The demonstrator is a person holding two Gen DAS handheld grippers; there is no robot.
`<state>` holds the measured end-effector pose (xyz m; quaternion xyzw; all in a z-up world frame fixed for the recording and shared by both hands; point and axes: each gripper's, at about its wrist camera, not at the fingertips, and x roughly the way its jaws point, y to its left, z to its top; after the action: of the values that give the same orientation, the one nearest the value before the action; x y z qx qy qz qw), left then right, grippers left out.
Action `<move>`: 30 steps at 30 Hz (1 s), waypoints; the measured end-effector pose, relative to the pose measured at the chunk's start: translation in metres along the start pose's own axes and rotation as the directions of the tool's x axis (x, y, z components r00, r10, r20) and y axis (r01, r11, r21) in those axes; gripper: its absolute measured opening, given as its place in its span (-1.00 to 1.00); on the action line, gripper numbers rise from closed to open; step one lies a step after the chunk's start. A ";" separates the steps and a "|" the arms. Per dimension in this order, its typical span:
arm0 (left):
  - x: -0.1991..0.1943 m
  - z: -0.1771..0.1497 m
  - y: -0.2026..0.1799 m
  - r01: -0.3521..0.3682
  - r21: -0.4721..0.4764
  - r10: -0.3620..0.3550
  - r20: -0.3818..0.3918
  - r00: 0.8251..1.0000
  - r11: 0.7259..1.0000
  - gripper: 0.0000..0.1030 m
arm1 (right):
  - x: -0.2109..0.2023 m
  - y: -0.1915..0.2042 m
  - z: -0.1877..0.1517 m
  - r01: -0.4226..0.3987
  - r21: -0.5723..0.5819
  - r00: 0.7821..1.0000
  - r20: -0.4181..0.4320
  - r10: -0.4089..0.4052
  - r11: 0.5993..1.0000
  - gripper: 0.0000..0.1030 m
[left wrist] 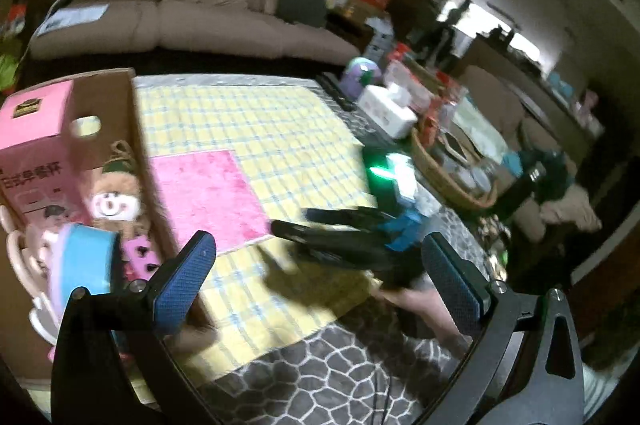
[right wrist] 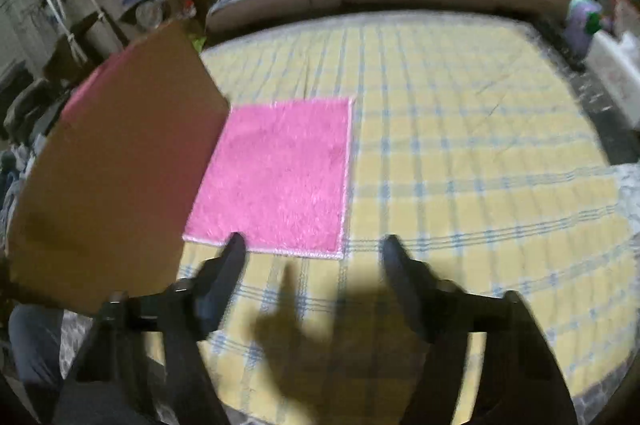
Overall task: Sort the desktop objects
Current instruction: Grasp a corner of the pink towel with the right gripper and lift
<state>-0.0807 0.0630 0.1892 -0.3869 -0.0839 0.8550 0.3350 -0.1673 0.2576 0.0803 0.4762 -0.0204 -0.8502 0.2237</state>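
Observation:
A pink towel lies flat on the yellow checked cloth. To its left stands a cardboard box holding a pink carton, a plush doll, a blue bowl and a pink spotted item. My left gripper is open wide near the box's right wall, with nothing between its blue pads. My right gripper is open and empty, low over the towel's near edge.
A beige sofa runs along the back. On the right are a white tissue box, a purple toy and a wicker basket of clutter. A grey patterned surface borders the cloth. A hand holds the right gripper.

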 end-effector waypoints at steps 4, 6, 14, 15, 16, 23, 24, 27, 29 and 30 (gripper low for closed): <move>0.006 -0.024 -0.022 0.002 0.082 -0.001 -0.004 1.000 0.997 1.00 | 0.024 -0.004 0.003 0.001 -0.040 0.999 -0.044 -0.003 0.999 -0.20; 0.011 -0.033 -0.029 -0.004 0.110 0.006 -0.012 1.000 0.994 1.00 | 0.032 -0.007 0.007 -0.007 -0.044 0.999 -0.049 0.005 0.999 -0.20; 0.019 -0.039 -0.025 -0.004 0.117 0.008 -0.029 1.000 0.993 1.00 | 0.057 -0.008 0.019 -0.004 -0.045 0.997 -0.071 0.001 0.999 0.02; 0.018 -0.039 -0.025 -0.005 0.118 0.009 -0.027 1.000 0.993 1.00 | 0.058 -0.005 0.019 -0.005 -0.051 0.998 -0.067 0.001 0.999 0.11; 0.018 -0.038 -0.024 -0.004 0.119 0.007 -0.025 1.000 0.993 1.00 | 0.059 -0.003 0.020 -0.005 -0.052 0.998 -0.069 0.002 0.999 0.15; 0.012 -0.034 -0.019 0.013 0.089 -0.012 -0.012 1.000 0.996 1.00 | 0.059 0.014 0.016 -0.034 -0.095 0.996 -0.089 0.025 0.995 -0.47; 0.012 -0.034 -0.019 0.014 0.085 -0.013 -0.011 1.000 0.996 1.00 | 0.057 0.014 0.015 -0.064 -0.079 0.995 -0.085 0.057 0.995 -0.57; 0.009 -0.032 -0.016 0.016 0.065 -0.016 -0.005 1.000 0.998 1.00 | 0.051 0.012 0.016 -0.144 -0.008 0.987 -0.071 0.143 0.990 -0.63; 0.006 -0.031 -0.014 0.012 0.055 -0.012 -0.001 1.000 0.998 1.00 | 0.047 0.012 0.016 -0.160 0.011 0.985 -0.062 0.161 0.987 -0.65; 0.005 -0.030 -0.012 0.010 0.049 -0.010 -0.001 1.000 0.999 1.00 | 0.044 0.013 0.017 -0.152 0.011 0.986 -0.061 0.152 0.988 -0.66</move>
<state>-0.0550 0.0720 0.1705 -0.3783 -0.0648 0.8552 0.3484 -0.1963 0.2255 0.0573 0.5000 -0.0525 -0.8154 0.2870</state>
